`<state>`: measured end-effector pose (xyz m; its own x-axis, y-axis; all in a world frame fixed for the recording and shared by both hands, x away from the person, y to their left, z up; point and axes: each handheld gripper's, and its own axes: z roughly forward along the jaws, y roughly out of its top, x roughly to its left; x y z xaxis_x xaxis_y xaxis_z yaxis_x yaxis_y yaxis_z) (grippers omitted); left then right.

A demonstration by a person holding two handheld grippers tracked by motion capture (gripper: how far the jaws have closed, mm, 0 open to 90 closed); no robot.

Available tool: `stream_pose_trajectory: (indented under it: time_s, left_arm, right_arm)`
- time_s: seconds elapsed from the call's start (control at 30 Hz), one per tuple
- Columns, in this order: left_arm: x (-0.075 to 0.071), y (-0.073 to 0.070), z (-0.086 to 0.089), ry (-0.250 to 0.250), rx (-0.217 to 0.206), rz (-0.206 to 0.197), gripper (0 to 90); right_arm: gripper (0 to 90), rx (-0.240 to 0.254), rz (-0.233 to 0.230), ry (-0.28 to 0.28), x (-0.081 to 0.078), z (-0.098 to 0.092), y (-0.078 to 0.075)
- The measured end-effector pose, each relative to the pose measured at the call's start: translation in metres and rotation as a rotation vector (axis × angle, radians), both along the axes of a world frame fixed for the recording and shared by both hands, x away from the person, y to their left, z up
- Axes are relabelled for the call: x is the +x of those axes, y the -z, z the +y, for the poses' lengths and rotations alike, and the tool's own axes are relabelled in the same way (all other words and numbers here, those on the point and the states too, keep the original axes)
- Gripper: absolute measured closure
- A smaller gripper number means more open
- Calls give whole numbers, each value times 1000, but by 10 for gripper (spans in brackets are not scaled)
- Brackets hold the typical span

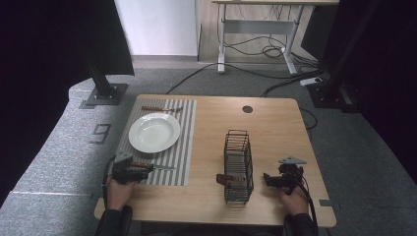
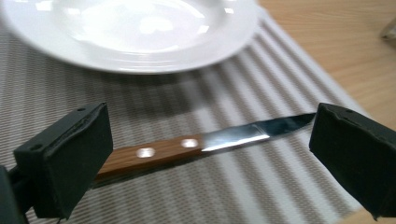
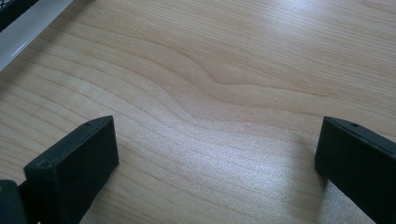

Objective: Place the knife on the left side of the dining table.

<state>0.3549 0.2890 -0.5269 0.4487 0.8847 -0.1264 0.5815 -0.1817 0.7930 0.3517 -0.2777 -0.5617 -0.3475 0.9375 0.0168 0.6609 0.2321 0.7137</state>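
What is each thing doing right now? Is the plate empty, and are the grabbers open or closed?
plate: empty, upright on the striped mat.
striped mat: lying flat on the table.
knife: lying flat on the mat, not gripped.
far utensil: lying flat beyond the plate.
wire basket: standing upright.
left gripper: open.
right gripper: open, nothing between its jaws.

On the table (image 1: pixel 275 123), the placemat (image 1: pixel 184 147) lies left of the wire basket (image 1: pixel 238 164). The plate (image 1: pixel 154 132) sits on the placemat, one knife (image 1: pixel 160 108) behind it, another knife (image 2: pixel 196 145) in front.
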Motion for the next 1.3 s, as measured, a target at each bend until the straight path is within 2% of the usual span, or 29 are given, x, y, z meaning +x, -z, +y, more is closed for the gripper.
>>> stream_pose_trajectory:
  time_s: [0.27,0.47,0.57,0.7,0.77,0.9,1.03,1.3]
  left_arm:
    - [-9,2,-35,109,12,23,0]
    - [-16,9,-59,187,20,49,0]
    - [-16,14,-69,215,41,60,0]
    - [-15,17,-76,228,52,68,0]
    - [-13,19,-83,241,77,75,0]
    - [-11,19,-88,246,87,77,0]
    - [-10,20,-91,247,104,88,0]
    - [-8,21,-93,245,112,110,0]
  right_arm:
    - [0,0,0,0,0,0,0]
    - [0,0,0,0,0,0,0]
    - [0,0,0,0,0,0,0]
    - [0,0,0,0,0,0,0]
    - [0,0,0,0,0,0,0]
    - [0,0,0,0,0,0,0]
    - [0,0,0,0,0,0,0]
    - [0,0,0,0,0,0,0]
